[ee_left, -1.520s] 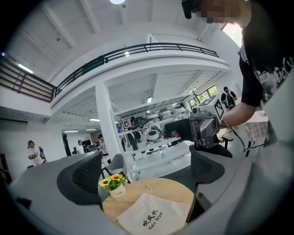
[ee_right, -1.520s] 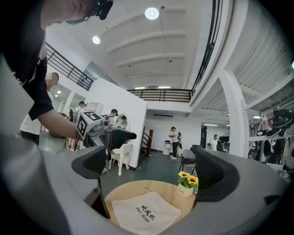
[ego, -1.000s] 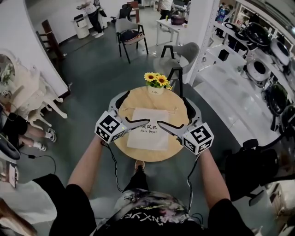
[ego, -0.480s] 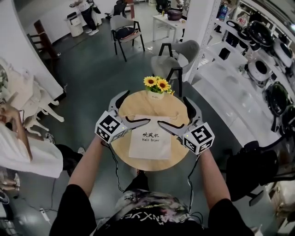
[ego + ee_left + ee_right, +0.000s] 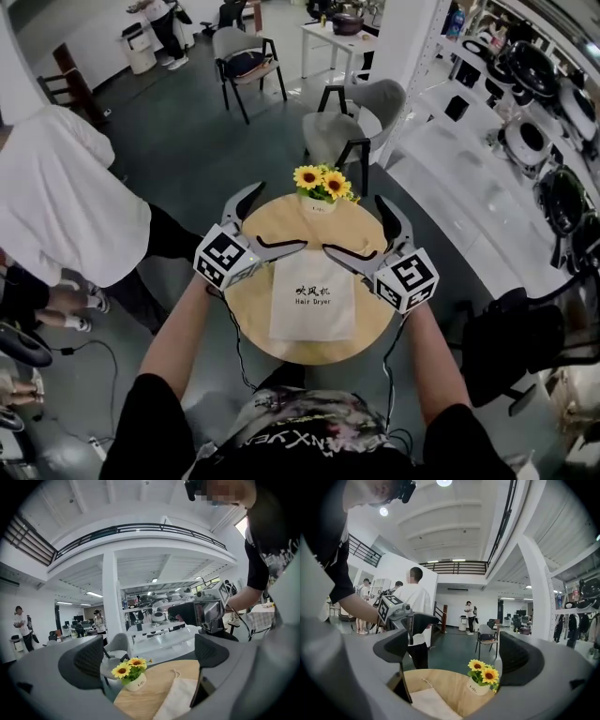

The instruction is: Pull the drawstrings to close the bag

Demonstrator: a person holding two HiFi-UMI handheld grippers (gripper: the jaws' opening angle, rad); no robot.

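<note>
I am holding the left gripper (image 5: 279, 217) and the right gripper (image 5: 352, 223) above the round wooden table (image 5: 246, 309). Both are standing wide open, and nothing is sitting between their jaws. The white bag (image 5: 312, 295) is lying flat on the middle of the table, printed side up, with its mouth pointing toward the small pot of sunflowers (image 5: 321, 187) at the far edge. One drawstring (image 5: 176, 672) is lying loose on the wood just beyond the bag's mouth.
</note>
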